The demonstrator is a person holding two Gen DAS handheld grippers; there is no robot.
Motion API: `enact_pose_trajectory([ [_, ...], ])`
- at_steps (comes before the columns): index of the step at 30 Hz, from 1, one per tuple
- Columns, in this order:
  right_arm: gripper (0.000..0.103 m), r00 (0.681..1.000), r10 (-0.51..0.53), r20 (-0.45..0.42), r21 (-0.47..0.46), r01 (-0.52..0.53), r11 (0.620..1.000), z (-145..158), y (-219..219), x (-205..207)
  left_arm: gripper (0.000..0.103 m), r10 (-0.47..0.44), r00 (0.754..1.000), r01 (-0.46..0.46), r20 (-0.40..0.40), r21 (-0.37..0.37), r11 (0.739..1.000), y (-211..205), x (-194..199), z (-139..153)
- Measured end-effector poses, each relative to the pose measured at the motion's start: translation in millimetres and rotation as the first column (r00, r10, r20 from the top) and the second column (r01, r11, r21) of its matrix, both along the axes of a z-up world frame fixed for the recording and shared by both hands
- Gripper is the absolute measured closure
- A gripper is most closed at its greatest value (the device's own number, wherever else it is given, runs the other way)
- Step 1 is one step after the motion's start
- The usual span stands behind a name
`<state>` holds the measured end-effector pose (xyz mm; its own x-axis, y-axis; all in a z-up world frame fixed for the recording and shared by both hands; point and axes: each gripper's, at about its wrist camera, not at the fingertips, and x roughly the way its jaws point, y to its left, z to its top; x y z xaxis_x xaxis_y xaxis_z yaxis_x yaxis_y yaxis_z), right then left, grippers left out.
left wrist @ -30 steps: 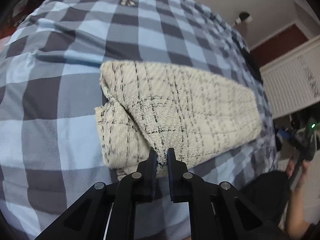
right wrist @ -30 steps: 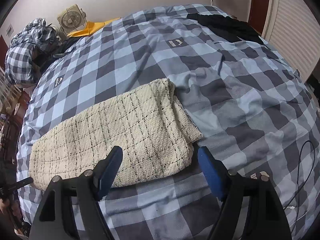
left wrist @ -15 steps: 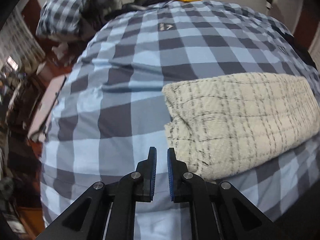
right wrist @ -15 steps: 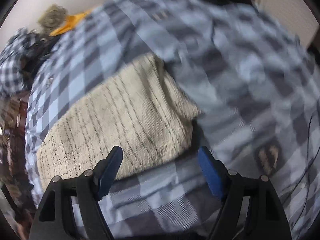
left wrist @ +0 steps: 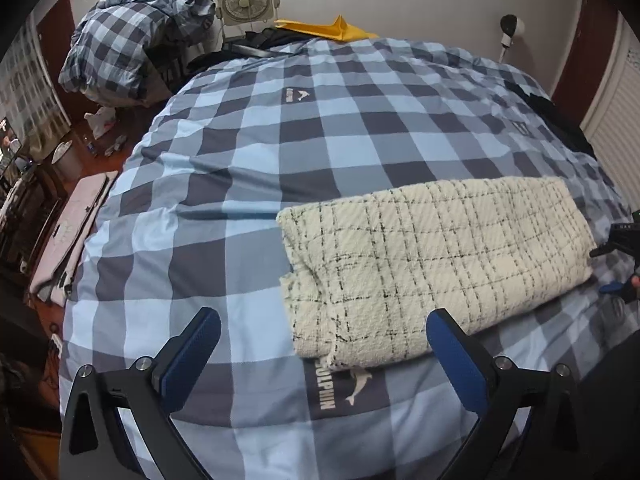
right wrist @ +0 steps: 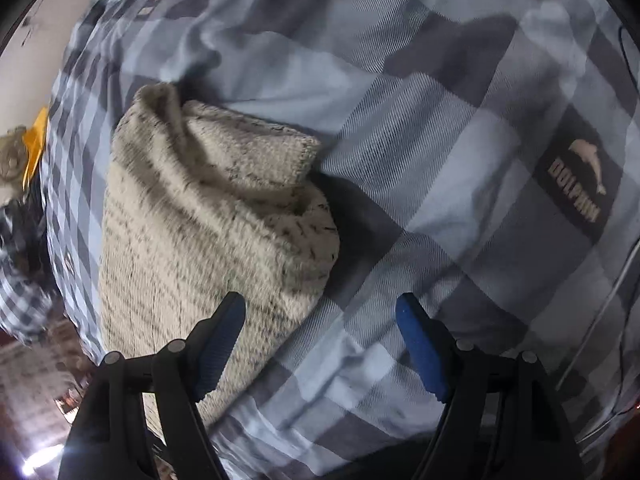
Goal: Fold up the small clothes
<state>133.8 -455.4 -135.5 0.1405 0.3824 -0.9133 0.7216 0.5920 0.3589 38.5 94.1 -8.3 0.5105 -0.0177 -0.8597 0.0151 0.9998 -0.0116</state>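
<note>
Jaws of the left gripper [left wrist: 324,334] have just sprung wide and hold nothing, poised over the left end of the folded cream garment [left wrist: 432,264], which lies on the checked bedspread [left wrist: 248,152] near its front edge; the right gripper [right wrist: 320,316] is partly open and empty above the garment's right end. I judge one fold done, and the next move calls for each gripper to pinch its end and bring them together. "DOLPHIN" with a dolphin emblem [left wrist: 340,386] is printed on the bedspread.
</note>
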Motion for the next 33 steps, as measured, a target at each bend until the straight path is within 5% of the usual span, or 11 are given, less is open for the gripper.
enact_pose_trajectory([
  [7, 0.028, 0.996, -0.09, 0.016, 0.123, 0.087, 0.989, -36, -8, 5, 0.0, 0.005, 0.998, -0.007, -0.064, -0.027, 1.0, -1, 3, -10],
  [11, 0.028, 0.999, -0.037, 0.036, 0.094, 0.033, 0.995, -32, -10, 10, 0.0, 0.002, 0.996, -0.005, -0.084, -0.039, 0.999, -2, 4, -13],
  [12, 0.033, 0.999, -0.023, 0.047, 0.082, 0.019, 0.996, -29, -10, 13, 0.0, 0.0, 0.996, -0.004, -0.084, -0.042, 0.999, -2, 4, -13],
  [13, 0.054, 0.997, -0.009, 0.081, 0.091, 0.001, 0.996, -26, -10, 14, 0.0, -0.001, 0.997, -0.003, -0.082, -0.045, 0.999, -2, 4, -12],
  [14, 0.065, 0.994, 0.001, 0.109, 0.102, -0.012, 0.995, -23, -8, 15, 0.0, -0.002, 0.997, -0.002, -0.082, -0.046, 0.999, -2, 4, -12],
  [18, 0.084, 0.99, 0.033, 0.136, 0.063, -0.042, 0.997, -18, -9, 14, 0.0, -0.001, 0.996, -0.003, -0.085, -0.047, 0.999, -3, 5, -12],
  [28, 0.092, 0.959, -0.019, 0.282, 0.062, 0.001, 0.998, 15, -12, -6, 0.0, 0.048, 0.996, -0.054, -0.081, -0.074, 0.996, 12, 5, -13],
  [33, 0.093, 0.944, -0.001, 0.33, 0.032, -0.01, 0.999, 37, -16, -18, 0.0, 0.106, 0.99, -0.12, -0.095, -0.154, 0.981, 33, 6, -13],
])
